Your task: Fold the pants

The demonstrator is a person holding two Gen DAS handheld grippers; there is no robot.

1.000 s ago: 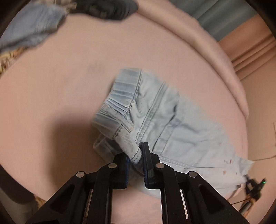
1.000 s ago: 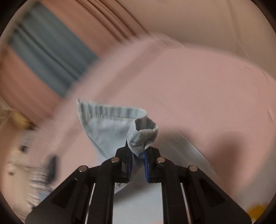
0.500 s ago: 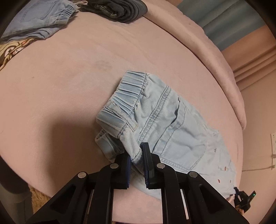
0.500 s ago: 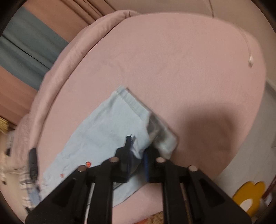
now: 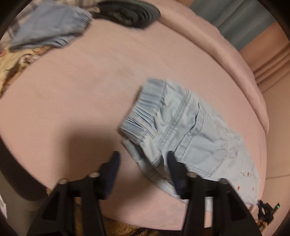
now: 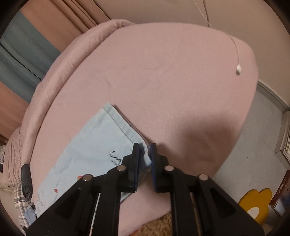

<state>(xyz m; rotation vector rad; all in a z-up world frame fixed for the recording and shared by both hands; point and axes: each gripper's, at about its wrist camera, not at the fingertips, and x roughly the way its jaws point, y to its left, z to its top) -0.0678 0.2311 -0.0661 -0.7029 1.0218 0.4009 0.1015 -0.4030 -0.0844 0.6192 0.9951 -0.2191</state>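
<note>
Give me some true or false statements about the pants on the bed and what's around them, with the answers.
1. The light blue pants lie on a pink bed. True.
2. The left tool is clamped shut on the waistband. False: its jaws are opening, no longer pinching the denim.
3. A dark garment lies at the bed's far edge. True.
4. The pants hang in the air. False: they rest flat.
5. A yellow flower shape is on the floor. True.

Motion-blurred waistband (image 5: 145,112) of the pants (image 5: 190,134)
</note>
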